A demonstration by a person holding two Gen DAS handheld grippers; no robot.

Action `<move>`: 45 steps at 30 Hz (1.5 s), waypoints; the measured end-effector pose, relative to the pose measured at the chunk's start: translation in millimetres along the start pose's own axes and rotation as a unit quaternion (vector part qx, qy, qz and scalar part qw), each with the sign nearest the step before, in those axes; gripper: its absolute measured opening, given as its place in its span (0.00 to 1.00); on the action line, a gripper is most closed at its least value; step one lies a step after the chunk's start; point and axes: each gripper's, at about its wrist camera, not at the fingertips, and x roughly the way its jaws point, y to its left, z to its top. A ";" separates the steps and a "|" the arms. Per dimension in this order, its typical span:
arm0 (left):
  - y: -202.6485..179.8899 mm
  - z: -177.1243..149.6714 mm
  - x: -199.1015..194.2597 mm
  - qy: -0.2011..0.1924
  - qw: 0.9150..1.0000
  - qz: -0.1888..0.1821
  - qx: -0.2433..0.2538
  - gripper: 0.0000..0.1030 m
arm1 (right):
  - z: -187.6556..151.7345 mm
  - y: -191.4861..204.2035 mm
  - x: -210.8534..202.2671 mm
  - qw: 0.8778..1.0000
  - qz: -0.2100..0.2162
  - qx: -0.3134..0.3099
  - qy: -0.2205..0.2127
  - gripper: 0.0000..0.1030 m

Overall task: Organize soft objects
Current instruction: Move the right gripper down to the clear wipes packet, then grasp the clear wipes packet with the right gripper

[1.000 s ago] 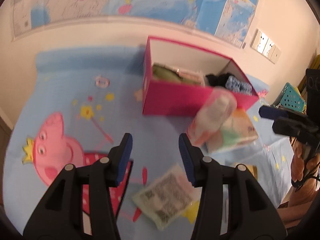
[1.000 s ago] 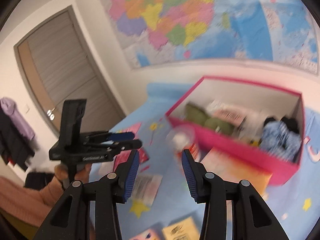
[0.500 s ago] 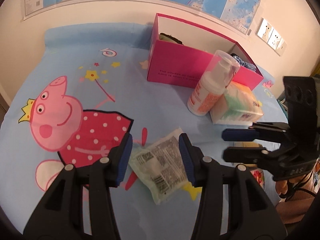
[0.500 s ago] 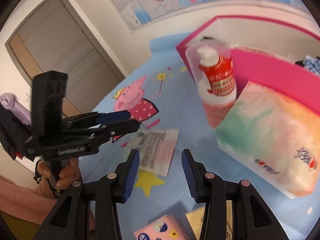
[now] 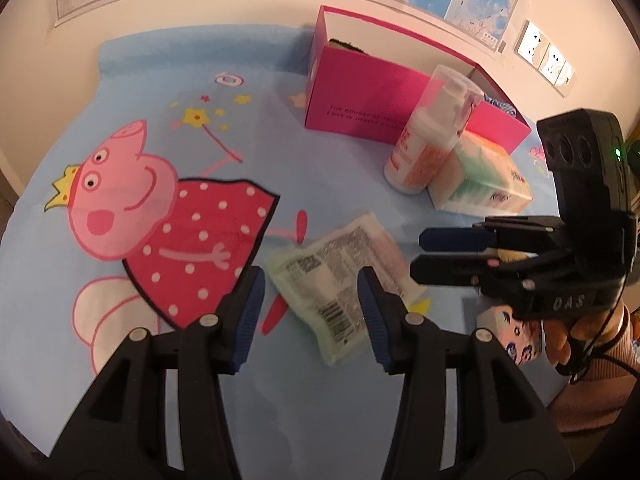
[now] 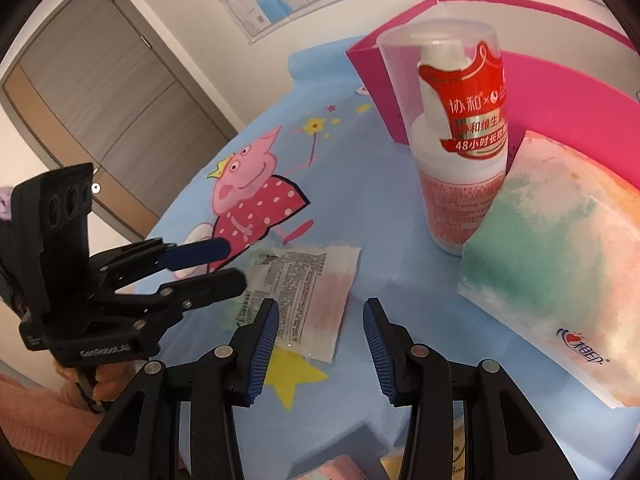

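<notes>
Left gripper (image 5: 311, 312) jaws apart — straddled flat wipes packet (image 5: 340, 276) on blue sheet (image 5: 320, 184). Right gripper (image 6: 320, 340) jaws apart, empty — packet at 11 o'clock. Pink box (image 5: 360, 108) at 1 o'clock from left gripper.

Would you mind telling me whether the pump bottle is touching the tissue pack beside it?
Touching. The right wrist view shows the tissue pack's corner pressed against the lower side of the pump bottle, no blue sheet between them.
</notes>
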 end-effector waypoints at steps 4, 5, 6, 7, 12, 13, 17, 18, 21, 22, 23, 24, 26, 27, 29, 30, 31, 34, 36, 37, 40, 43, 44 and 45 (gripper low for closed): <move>5.5 -5.6 0.1 0.013 1.000 -0.012 -0.006 0.49 | 0.4 1.7 5.2 1.000 -0.001 -0.001 0.006 0.43; 6.1 -7.1 0.2 0.017 1.000 -0.017 -0.006 0.49 | 0.5 2.0 7.3 1.000 -0.001 -0.001 0.008 0.43; 6.2 -8.3 0.2 0.020 1.000 -0.023 -0.006 0.49 | 0.6 2.4 9.2 1.000 0.000 -0.001 0.010 0.43; 5.8 -9.1 0.5 0.023 0.999 -0.029 -0.006 0.49 | 0.6 3.3 11.1 1.000 0.000 -0.001 0.011 0.43; 0.9 -11.5 4.9 0.036 0.998 -0.055 -0.002 0.49 | 2.3 5.5 13.8 1.000 -0.001 -0.004 0.013 0.43; -0.2 -11.8 6.6 0.038 0.998 -0.059 -0.001 0.49 | 3.0 5.6 14.6 1.000 0.000 -0.005 0.014 0.43; -1.8 -11.8 11.5 0.046 0.997 -0.069 -0.003 0.49 | 3.9 7.5 14.0 1.000 0.002 -0.011 0.015 0.50; -1.4 -11.5 11.5 0.047 0.996 -0.070 -0.004 0.49 | 4.0 8.1 14.5 1.000 0.003 -0.013 0.015 0.50; -0.2 -10.8 11.4 0.047 0.997 -0.067 -0.005 0.44 | 3.9 8.4 14.6 1.000 0.006 -0.016 0.012 0.52; -0.5 -11.0 11.2 0.047 0.997 -0.063 -0.003 0.42 | 4.1 6.8 14.3 1.000 0.011 -0.011 0.011 0.52; -0.3 -10.6 11.2 0.048 0.997 -0.061 -0.001 0.41 | 4.3 5.6 14.0 1.000 0.014 -0.007 0.010 0.52; -0.3 -10.6 11.1 0.048 0.997 -0.061 -0.001 0.40 | 4.1 4.2 13.6 1.000 0.018 -0.003 0.008 0.53; 0.2 -10.2 11.2 0.048 0.997 -0.059 0.001 0.39 | 3.7 1.5 13.3 1.000 0.028 0.006 0.004 0.53; -0.1 -10.2 11.2 0.048 0.997 -0.059 0.002 0.38 | 3.4 0.8 12.9 0.999 0.032 0.009 0.002 0.53; 0.3 -10.3 11.1 0.047 0.997 -0.059 0.004 0.38 | 2.5 -1.0 11.1 0.999 0.043 0.018 -0.004 0.49; 0.1 -10.7 10.8 0.046 0.997 -0.059 0.004 0.38 | 1.9 -1.8 9.7 0.999 0.050 0.019 -0.007 0.47; 0.4 -10.7 10.9 0.046 0.997 -0.059 0.004 0.38 | 1.3 -1.8 8.3 0.998 0.054 0.020 -0.011 0.46; 1.1 -11.3 10.5 0.046 0.997 -0.064 0.000 0.38 | 0.4 -2.3 4.6 0.998 0.064 0.021 -0.020 0.45; 2.9 -11.3 10.6 0.045 0.997 -0.069 -0.004 0.38 | -0.1 -6.4 1.9 0.996 0.079 0.031 -0.027 0.43; 3.8 -11.4 10.6 0.044 0.996 -0.072 -0.005 0.38 | -0.6 -7.8 0.4 0.996 0.084 0.033 -0.030 0.40; 5.3 -11.4 11.0 0.041 0.996 -0.078 -0.002 0.38 | -2.0 -10.7 -5.8 0.990 0.127 0.042 -0.042 0.32; 6.0 -10.7 11.8 0.042 0.996 -0.077 0.000 0.38 | -2.1 -3.6 -4.2 0.993 0.105 0.024 -0.039 0.31; 5.4 -11.0 11.5 0.041 0.996 -0.075 0.001 0.38 | -1.7 -2.4 -0.6 0.995 0.086 0.022 -0.032 0.31; 5.2 -11.0 11.5 0.042 0.996 -0.075 0.001 0.38 | -1.7 -3.2 2.4 0.996 0.079 0.026 -0.026 0.31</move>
